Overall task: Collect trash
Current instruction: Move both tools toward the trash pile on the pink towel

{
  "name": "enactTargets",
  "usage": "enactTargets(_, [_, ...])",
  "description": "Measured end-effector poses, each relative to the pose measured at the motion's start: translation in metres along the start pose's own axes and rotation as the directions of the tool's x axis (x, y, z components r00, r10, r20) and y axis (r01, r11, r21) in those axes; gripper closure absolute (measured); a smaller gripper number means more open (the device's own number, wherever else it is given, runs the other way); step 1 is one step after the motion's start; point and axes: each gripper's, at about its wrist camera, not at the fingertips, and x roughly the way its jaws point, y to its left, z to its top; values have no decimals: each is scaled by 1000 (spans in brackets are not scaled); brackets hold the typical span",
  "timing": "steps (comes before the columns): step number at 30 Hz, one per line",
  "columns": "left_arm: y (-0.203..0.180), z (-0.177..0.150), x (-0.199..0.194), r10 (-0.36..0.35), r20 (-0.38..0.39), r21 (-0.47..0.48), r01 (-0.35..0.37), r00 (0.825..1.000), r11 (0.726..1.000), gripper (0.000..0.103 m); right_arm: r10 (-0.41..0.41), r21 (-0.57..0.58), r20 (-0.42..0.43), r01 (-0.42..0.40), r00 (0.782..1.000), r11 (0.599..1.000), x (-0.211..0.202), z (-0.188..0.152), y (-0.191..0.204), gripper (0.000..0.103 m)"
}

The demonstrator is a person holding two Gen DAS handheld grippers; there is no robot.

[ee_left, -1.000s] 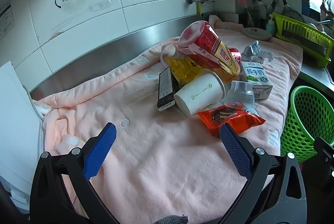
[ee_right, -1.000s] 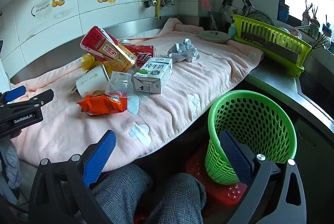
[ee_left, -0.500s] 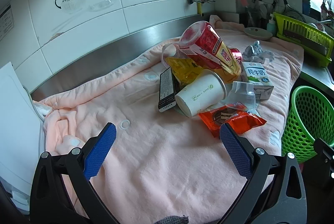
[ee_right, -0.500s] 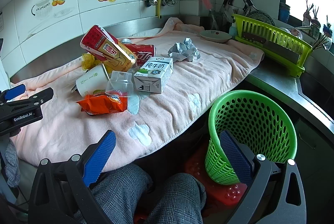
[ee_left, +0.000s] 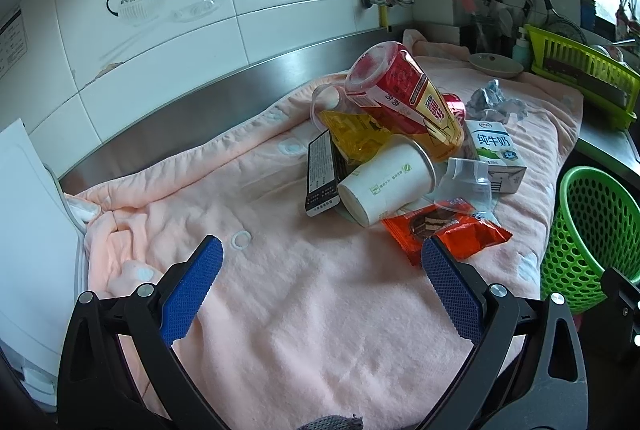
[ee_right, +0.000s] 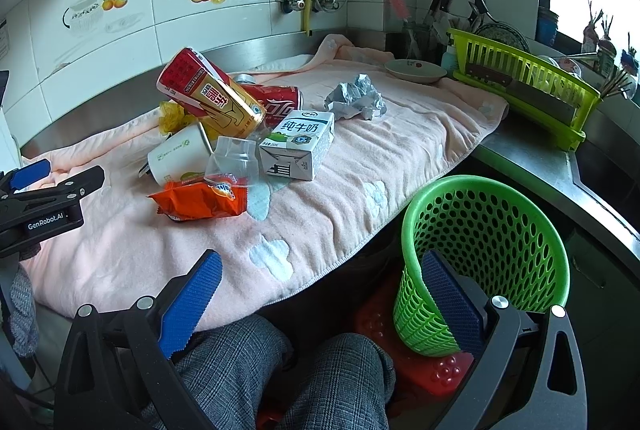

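Looking along your left gripper (ee_left: 320,262), you have both blue pads spread wide and holding nothing, poised above bare pink towel (ee_left: 280,330) short of the trash pile. The nearest pieces are the orange snack wrapper (ee_left: 444,230), lying just beyond the right pad, and the white paper cup (ee_left: 384,181) on its side, leaning against a black box (ee_left: 322,169) with fine print too small to read. Above them a red and gold can (ee_left: 404,101) with Chinese characters rests tilted on the heap, and the milk carton (ee_left: 494,149) reads 纯牛奶. Nothing looks collected yet, so I judge you are at the start: pick one loose item, probably the wrapper, and close on it from above without dragging the towel.

From your right gripper (ee_right: 320,270), the jaws are likewise wide apart and empty, hanging over your knees at the counter's edge. The green basket (ee_right: 480,250) stands on the floor just beside the right pad and appears empty. On the towel you can read the carton's 纯牛奶, a red cola can (ee_right: 280,103) in Chinese script, and "GenRobot.AI" on the other gripper's body. The crumpled foil (ee_right: 356,97) lies apart from the pile.
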Motion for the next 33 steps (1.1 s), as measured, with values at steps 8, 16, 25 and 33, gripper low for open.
enactTargets(8, [2,3,0,3,4,0,-3,1000,1000,5,0,-6,4,0,1000,1000,-2,3,1,6])
enactTargets(16, [2,5,0,7,7,1,-7,1000,1000,5,-1,-4,3,1,1000,1000,-3,4,0,6])
enactTargets(25, [3,7,1,9,8,2,-9,1000,1000,5,0,0,1,0,1000,1000,-1,5,-2,6])
enactTargets(33, [4,7,3,12,8,-3,-12,1000,1000,5,0,1,1,0,1000,1000,-1,5,-2,6])
